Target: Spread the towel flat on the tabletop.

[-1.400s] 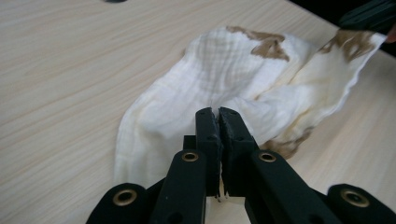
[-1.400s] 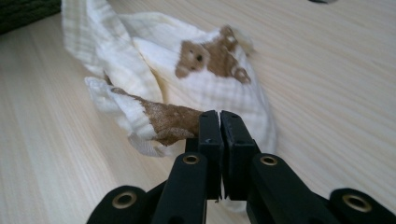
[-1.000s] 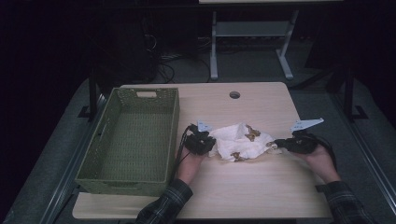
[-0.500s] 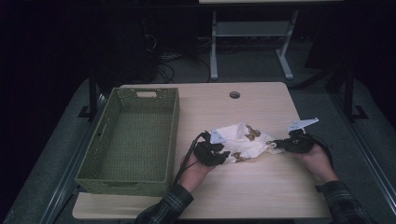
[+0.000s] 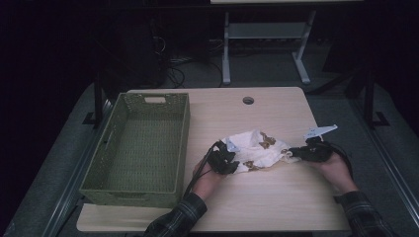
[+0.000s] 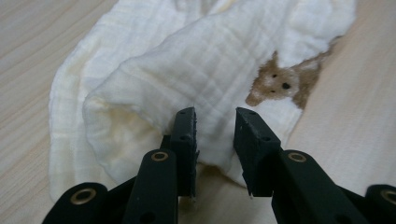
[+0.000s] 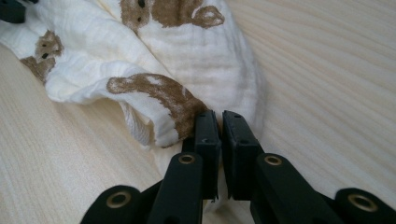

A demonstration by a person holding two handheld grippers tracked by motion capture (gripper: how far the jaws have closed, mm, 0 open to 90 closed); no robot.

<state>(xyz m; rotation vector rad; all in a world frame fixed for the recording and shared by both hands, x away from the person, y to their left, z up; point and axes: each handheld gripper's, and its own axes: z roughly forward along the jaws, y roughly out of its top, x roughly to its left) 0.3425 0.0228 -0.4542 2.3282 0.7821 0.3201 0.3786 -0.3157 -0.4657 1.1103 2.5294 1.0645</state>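
Spanning the lower middle of the high view, the table [image 5: 276,207] carries a green woven basket [image 5: 143,148] at its left and a crumpled white cloth with brown animal prints [image 5: 257,150] right of centre. Since a second ago the left gripper [image 5: 228,165] has slid from the cloth's upper-left edge down to its lower-left corner. Its jaws have just been closing a little, yet in the left gripper view they stand apart with a fold of cloth [image 6: 205,70] at their tips, not pinched. The right gripper [image 5: 296,153] has stayed put, clamped on the cloth's right corner [image 7: 187,107]. Likely meaning: a second corner grip is about to follow, to spread or fold the cloth.
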